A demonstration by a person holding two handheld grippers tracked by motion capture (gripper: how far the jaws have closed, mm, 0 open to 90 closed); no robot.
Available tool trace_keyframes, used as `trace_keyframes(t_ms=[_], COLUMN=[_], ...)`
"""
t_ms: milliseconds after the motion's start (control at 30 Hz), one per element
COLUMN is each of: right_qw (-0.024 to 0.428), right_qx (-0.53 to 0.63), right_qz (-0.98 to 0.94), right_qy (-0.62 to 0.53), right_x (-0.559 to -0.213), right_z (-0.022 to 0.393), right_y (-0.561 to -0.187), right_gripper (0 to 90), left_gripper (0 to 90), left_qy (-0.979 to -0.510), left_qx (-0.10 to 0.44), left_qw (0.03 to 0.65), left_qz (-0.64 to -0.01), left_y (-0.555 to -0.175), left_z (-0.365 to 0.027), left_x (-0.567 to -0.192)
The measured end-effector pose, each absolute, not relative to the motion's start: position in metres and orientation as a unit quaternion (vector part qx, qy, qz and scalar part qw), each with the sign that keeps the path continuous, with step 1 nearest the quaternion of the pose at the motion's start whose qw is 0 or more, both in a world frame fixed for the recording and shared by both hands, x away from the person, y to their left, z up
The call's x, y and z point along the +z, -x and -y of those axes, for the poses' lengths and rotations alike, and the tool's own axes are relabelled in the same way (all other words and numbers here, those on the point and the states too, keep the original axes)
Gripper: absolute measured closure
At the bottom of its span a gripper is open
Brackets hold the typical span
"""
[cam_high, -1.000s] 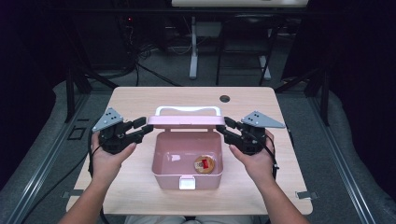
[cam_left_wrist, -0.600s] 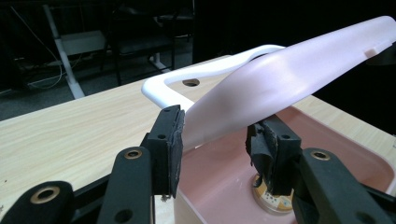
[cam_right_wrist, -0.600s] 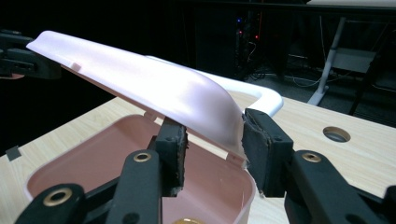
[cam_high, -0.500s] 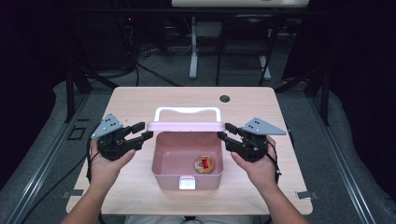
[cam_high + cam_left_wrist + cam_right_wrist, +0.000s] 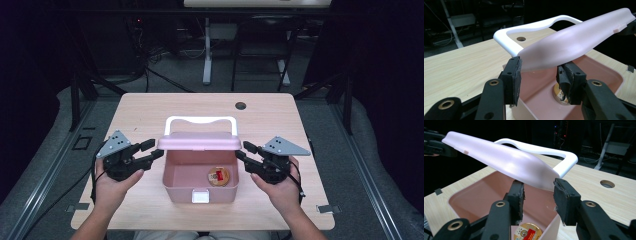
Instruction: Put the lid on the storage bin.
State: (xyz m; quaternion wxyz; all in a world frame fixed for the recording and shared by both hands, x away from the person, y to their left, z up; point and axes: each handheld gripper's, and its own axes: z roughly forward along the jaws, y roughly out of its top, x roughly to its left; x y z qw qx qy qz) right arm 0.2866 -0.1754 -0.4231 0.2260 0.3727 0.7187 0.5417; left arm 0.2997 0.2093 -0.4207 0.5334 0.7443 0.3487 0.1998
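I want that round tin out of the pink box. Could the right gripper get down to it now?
Probably not: the lid is raised over the box, the right gripper sits at its end, and the tin lies below.

Each hand carries a black gripper, the left gripper (image 5: pixel 149 151) and the right gripper (image 5: pixel 246 151), and each is topped by a grey 3-cornered plate dotted with small holes. A thin black cable (image 5: pixel 299 183) trails from the right gripper past the wrist, and the forearms are bare with no sleeve. Up close, the 2 jaws of each are matte black arms with brass-ringed pivot holes and worn, rough-edged rubber pads (image 5: pixel 517 75).
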Motion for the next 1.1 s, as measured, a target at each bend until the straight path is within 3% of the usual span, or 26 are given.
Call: trace_keyframes(t_ms=[1100], right_qw=[0.197], right_qx=[0.531], right_qz=[-0.731], right_qy=[-0.380], right_x=[-0.442], right_z=[0.177], right_y=[-0.274], right_gripper=[61.2], left_gripper=[53.6], left_qy=[-0.753], left_qx=[0.185], left_qw=[0.529], left_qz=[-0.345], left_y=[-0.280], left_z=[-0.214], left_x=[-0.439])
